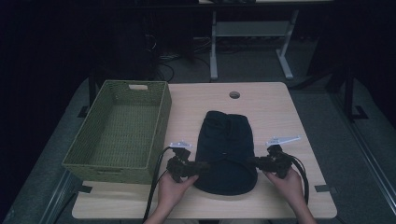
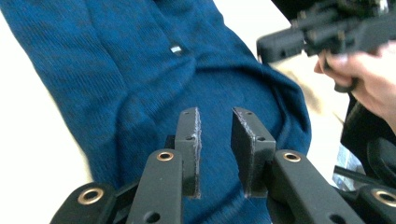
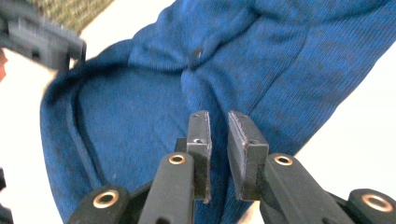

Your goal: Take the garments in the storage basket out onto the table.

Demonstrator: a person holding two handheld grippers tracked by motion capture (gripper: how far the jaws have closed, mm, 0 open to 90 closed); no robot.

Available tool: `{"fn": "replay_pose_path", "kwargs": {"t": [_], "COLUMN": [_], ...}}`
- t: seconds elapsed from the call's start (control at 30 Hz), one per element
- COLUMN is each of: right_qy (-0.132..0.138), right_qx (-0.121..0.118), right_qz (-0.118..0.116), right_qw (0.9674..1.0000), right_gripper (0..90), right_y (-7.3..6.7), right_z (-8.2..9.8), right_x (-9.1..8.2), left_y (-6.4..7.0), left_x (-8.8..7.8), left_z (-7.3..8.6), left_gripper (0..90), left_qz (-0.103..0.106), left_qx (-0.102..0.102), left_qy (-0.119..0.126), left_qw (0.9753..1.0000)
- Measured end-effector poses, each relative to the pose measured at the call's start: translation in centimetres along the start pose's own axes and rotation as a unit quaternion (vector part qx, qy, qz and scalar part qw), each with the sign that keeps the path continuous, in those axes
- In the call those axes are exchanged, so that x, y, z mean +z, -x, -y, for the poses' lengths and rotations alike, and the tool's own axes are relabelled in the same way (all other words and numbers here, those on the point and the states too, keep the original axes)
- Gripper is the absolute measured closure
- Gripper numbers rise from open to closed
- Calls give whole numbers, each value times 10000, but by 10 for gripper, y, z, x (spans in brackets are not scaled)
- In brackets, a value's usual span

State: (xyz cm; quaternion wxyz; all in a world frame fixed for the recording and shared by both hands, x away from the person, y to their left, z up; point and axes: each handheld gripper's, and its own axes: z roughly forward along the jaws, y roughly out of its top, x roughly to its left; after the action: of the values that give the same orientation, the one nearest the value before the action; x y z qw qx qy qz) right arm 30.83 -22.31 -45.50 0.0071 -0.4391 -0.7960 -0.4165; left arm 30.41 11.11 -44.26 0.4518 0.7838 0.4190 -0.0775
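Blue sweater folded on table, green woven basket beside it, both grippers' jaws slightly parted over fabric

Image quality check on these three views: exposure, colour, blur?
High view: underexposed, the garment reads near black and the room behind the table is lost in dark. Left gripper view: bright, table blown out to white, garment clearly blue, the other gripper and hand soft at upper right. Right gripper view: same overexposed table, sharp knit texture, the basket and far gripper blurred at upper left.
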Motion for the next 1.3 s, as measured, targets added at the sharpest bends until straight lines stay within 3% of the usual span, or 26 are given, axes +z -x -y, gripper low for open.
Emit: {"fn": "replay_pose_path", "kwargs": {"t": [0.07, 0.13, 0.3, 0.43, 0.53, 0.97, 1.07, 1.17, 1.3], "right_qy": [-125, -224, -258, -246, -250, -438, -524, -401, -310], "right_qx": [-21, -47, -91, -92, -62, -346, -358, -397, -343], "right_qz": [-25, -9, -39, -132, -166, -336, -407, -446, -347], "right_qw": [9999, 9997, 9996, 9996, 9995, 9979, 9972, 9974, 9983], "right_gripper": [793, 795, 812, 811, 811, 803, 770, 770, 777], "right_y": [-2, -2, -2, 0, -1, -15, -17, -18, -14], "right_z": [4, 7, 9, 11, 12, 24, 22, 15, 3], "right_x": [4, 9, 15, 15, 14, 8, 7, 5, 12], "left_y": [-5, -11, -23, -25, -23, -4, -2, 1, 6], "left_x": [2, 6, 14, 18, 16, 4, 3, 0, -3], "left_z": [-3, -4, -2, 5, 10, 40, 43, 42, 28], "left_gripper": [718, 711, 708, 710, 710, 723, 721, 699, 694], "left_qz": [39, -62, -139, -158, -127, -9, -12, 22, 71], "left_qx": [-84, -135, -346, -410, -412, -287, -254, -197, -52], "left_qy": [56, 32, -123, -270, -260, -241, -252, -226, -56], "left_qw": [9999, 9999, 9992, 9987, 9987, 9993, 9994, 9995, 9999]}}
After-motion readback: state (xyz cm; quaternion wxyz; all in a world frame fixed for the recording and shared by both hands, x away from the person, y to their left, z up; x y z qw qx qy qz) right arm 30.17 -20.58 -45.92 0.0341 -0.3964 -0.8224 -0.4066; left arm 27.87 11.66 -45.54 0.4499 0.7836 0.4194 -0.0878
